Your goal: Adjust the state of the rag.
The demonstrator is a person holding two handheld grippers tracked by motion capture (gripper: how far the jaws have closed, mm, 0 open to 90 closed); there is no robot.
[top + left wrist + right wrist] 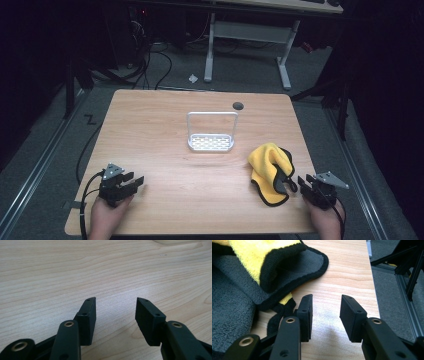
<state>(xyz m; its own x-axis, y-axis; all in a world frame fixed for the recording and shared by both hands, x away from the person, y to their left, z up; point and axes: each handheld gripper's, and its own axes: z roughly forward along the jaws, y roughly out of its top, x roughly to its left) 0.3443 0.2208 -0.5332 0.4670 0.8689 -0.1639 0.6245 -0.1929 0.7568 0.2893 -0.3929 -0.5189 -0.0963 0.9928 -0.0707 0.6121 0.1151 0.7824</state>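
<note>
Where it lies crumpled on the table's (165, 150) near right, the cloth (270, 170) shows yellow fleece, grey underside, black trim, just left of the right gripper (303, 181), jaws apart and empty, left gripper (138, 181) likewise apart, well off at near left.

Bare table (165, 150) lies ahead of the left gripper (136, 182); the crumpled cloth (269, 170) crowds the right gripper (295, 182), the rack (211, 131) farther off.

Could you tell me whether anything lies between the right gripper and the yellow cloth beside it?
Nothing visible does. The right gripper, jaws open, sits just right of the yellow cloth, with bare table between its jaws.
</note>
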